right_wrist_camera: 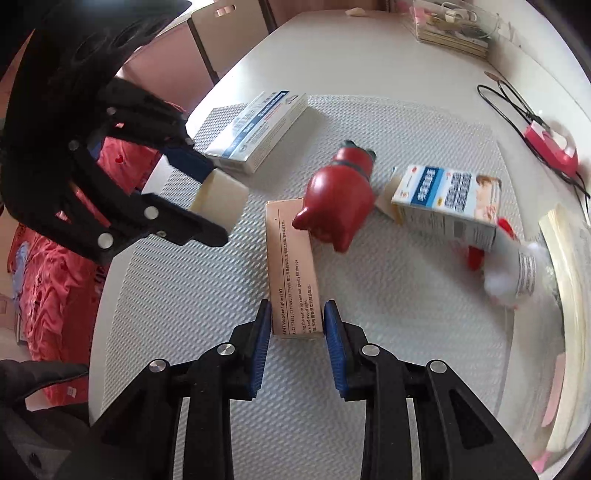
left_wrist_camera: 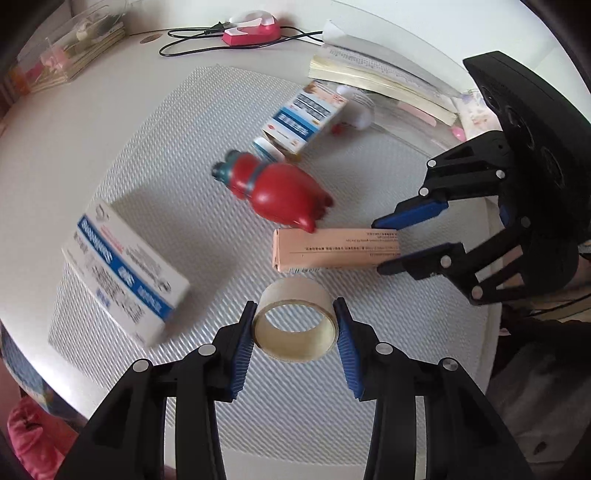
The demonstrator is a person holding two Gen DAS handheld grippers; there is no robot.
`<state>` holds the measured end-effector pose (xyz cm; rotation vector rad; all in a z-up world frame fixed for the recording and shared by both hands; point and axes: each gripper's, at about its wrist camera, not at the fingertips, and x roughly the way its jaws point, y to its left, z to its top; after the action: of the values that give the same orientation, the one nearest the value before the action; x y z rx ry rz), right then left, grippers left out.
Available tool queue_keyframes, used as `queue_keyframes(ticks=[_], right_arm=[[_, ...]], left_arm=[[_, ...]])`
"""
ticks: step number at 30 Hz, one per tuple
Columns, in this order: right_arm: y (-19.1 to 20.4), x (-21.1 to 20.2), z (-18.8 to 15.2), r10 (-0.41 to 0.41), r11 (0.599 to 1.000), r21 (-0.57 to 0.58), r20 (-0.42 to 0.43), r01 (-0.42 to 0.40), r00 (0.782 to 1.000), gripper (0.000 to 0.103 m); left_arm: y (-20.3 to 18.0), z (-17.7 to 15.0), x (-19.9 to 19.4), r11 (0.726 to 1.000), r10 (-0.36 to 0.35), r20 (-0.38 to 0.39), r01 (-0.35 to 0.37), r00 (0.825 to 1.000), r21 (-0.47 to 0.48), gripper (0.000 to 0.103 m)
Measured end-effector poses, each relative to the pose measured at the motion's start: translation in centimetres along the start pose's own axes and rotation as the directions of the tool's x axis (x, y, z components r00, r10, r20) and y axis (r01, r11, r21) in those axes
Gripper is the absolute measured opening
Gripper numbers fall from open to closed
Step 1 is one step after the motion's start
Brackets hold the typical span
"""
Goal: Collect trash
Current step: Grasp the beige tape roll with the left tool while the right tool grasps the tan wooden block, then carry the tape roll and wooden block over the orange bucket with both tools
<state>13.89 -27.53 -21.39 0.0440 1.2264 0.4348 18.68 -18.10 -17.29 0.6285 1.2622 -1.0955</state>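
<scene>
My left gripper [left_wrist_camera: 294, 317] is shut on an empty cardboard tape roll [left_wrist_camera: 295, 325], held just above the textured mat [left_wrist_camera: 166, 147]; the roll also shows in the right wrist view [right_wrist_camera: 219, 201]. My right gripper [right_wrist_camera: 297, 314] is shut on the near end of a long pink lip-liner box [right_wrist_camera: 291, 269] that lies on the mat; the box also shows in the left wrist view [left_wrist_camera: 336, 249], with my right gripper [left_wrist_camera: 384, 245] at its end. A red pig toy [left_wrist_camera: 277, 192] touches the box's far end.
A large blue-and-white medicine box [left_wrist_camera: 122, 273] lies at the mat's left. A smaller open medicine box [left_wrist_camera: 306, 118] lies behind the pig, with a small bottle [right_wrist_camera: 517, 273] beside it. Books [left_wrist_camera: 380, 85], a pink device with a black cable [left_wrist_camera: 251, 31] and a clear organiser [left_wrist_camera: 70, 48] sit further back.
</scene>
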Motion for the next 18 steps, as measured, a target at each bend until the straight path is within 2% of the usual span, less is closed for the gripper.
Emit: queue_keyframes(ticks=[5,12,18], right_arm=[[1.1,-1.1,-1.4,0.024,1.0,-0.018,-0.018,-0.025,1.0,0.029],[3.8,-3.0,-3.1,0.103,0.991,-0.078,-0.043,-0.107,0.994,0.029],[7.3,-3.8,-2.1,0.154,0.969,-0.188,-0.061,-0.163,0.986,0.029]], left_arm=[[-2.1,-4.2,-1.1,0.997,0.005,0.03,-0.003,1.0,-0.075,0.043],[-5.1,-9.3,-2.3,0.981,0.035,0.059,-0.023,0.998,-0.192,0.043],[-5.3,-13.4,-4.6,0.955,0.084,0.082,-0.056,0.993,-0.291,0.043]])
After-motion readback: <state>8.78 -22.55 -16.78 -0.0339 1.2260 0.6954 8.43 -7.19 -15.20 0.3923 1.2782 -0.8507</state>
